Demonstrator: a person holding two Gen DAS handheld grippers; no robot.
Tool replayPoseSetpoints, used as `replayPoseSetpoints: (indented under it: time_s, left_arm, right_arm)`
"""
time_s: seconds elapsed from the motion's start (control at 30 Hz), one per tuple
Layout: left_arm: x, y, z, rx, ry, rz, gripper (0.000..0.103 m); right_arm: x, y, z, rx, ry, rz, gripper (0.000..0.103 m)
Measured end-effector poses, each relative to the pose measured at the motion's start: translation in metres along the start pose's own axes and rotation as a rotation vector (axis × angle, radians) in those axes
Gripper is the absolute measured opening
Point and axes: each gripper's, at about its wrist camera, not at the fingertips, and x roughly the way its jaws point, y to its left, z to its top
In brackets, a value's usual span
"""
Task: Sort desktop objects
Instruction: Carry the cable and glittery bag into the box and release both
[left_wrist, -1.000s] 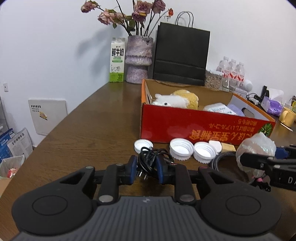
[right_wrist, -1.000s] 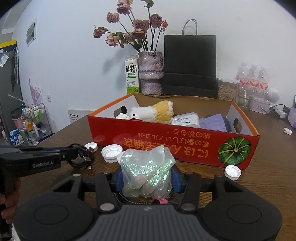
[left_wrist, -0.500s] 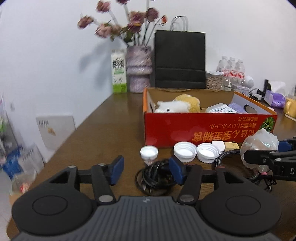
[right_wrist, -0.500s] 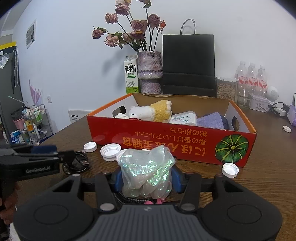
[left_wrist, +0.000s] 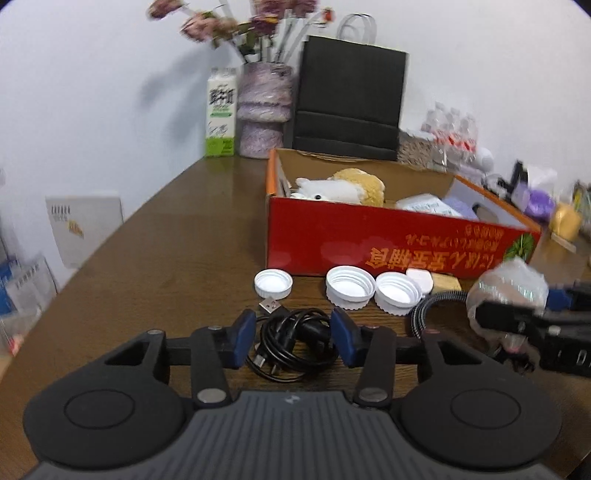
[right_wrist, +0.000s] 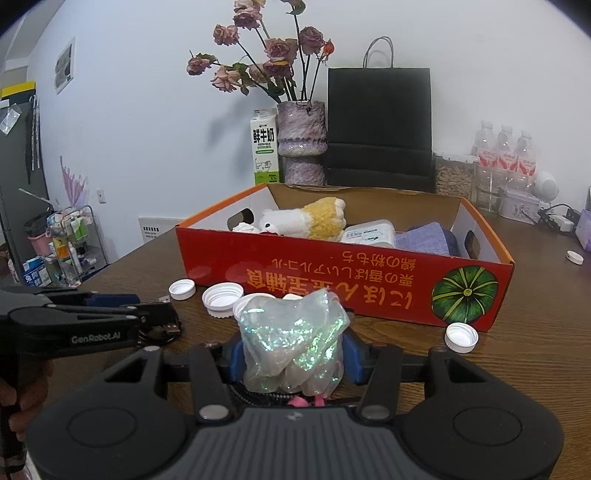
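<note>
A coiled black cable (left_wrist: 291, 341) lies on the brown table between the blue pads of my left gripper (left_wrist: 293, 338), which is open around it. The cable also shows in the right wrist view (right_wrist: 162, 326). My right gripper (right_wrist: 293, 356) is shut on a crumpled iridescent plastic bag (right_wrist: 291, 347) just above the table; it shows in the left wrist view (left_wrist: 508, 291) at the right. The red cardboard box (left_wrist: 388, 240) stands just beyond, holding a plush toy (left_wrist: 340, 188), a wipes pack (right_wrist: 369, 232) and a purple cloth (right_wrist: 424, 240).
Several white caps (left_wrist: 349, 286) lie in front of the box, one more at its right corner (right_wrist: 461, 336). A grey braided hose (left_wrist: 428, 310) curls near the bag. A milk carton (right_wrist: 265, 151), flower vase (right_wrist: 301, 144), black paper bag (right_wrist: 378, 129) and water bottles (right_wrist: 504, 155) stand behind.
My left gripper let go of the black cable onto the table, drew back, and now its pads have narrowed around the cable again. The right gripper holds the bag nearly still.
</note>
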Motion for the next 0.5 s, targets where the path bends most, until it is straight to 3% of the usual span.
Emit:
replayPoseSetpoints:
  time_s: [0.1,0.3,0.4,0.5]
  left_arm:
    - [-0.005,0.005,0.001,-0.023,-0.011,0.009,0.046]
    - [-0.004,0.001,-0.002,0.044,0.006,0.042,0.038]
    - [0.001,0.000,-0.003,0.058,0.018,0.025,0.026]
    - [0.000,-0.006,-0.004,0.088,0.009,0.027,0.024]
  right_arm:
    - [-0.001,0.000,0.000,0.000,0.000,-0.001,0.050]
    - [-0.001,0.000,0.000,-0.003,0.001,-0.002,0.050]
    - [-0.002,0.001,0.000,-0.007,0.002,0.000,0.050]
    - [-0.003,0.002,0.000,-0.016,-0.001,-0.003,0.049]
